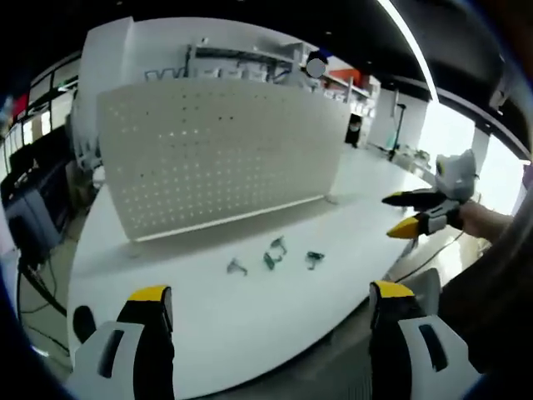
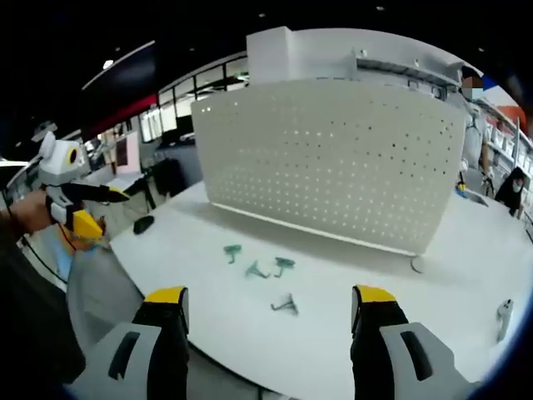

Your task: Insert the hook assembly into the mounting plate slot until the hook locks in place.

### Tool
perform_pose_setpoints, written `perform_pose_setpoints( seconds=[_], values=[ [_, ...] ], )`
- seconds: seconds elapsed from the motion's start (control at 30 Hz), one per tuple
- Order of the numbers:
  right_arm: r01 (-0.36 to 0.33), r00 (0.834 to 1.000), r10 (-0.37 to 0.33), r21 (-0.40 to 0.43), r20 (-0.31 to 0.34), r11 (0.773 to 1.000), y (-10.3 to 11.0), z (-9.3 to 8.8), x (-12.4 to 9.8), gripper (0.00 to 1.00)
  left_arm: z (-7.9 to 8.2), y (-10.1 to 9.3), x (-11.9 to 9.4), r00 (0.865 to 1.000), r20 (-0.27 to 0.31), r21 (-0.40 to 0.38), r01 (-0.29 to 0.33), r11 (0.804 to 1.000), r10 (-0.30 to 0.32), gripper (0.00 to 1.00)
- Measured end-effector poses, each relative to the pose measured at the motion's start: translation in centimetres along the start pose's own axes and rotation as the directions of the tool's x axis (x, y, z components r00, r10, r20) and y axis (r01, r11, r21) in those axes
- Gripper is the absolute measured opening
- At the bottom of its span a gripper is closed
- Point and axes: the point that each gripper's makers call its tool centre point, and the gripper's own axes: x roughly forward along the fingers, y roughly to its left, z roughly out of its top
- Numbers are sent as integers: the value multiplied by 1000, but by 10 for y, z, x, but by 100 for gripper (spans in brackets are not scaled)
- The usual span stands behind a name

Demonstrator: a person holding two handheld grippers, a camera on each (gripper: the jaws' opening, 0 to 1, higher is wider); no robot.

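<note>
Four hooks [image 2: 258,275] lie on the white table [image 2: 350,333] before the pegboard [image 2: 333,158], well beyond both grippers; left gripper [image 1: 271,304] and right gripper [image 2: 271,308] spread wide, holding nothing.

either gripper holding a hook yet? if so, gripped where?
Nothing is held. Left gripper and right gripper are both open with empty jaws. The hooks lie loose on the table before the pegboard.

Left gripper view: from the white table's [image 1: 250,325] near edge, facing the upright white perforated pegboard [image 1: 216,154] from its left. Right gripper view: same edge, from its right. Shared: pegboard, small green hooks [image 2: 258,268].
</note>
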Motion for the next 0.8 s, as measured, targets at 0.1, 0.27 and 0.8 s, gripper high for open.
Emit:
perform_pose_setpoints(
  seconds=[0.1,0.27,0.8],
  values=[
    [-1,1000,1,-1,-5,1000,1,-3,-1,81,-5,-3,1,1000,-13,13,0,1000,0,100],
    [-3,1000,4,3,-12,1000,2,-6,-1,81,-12,-1,2,1000,-8,-10,13,1000,-13,100],
    [-6,999,6,-12,-42,1000,1,-10,1,80,-14,-10,9,997,-12,-64,69,996,-70,100]
  ],
)
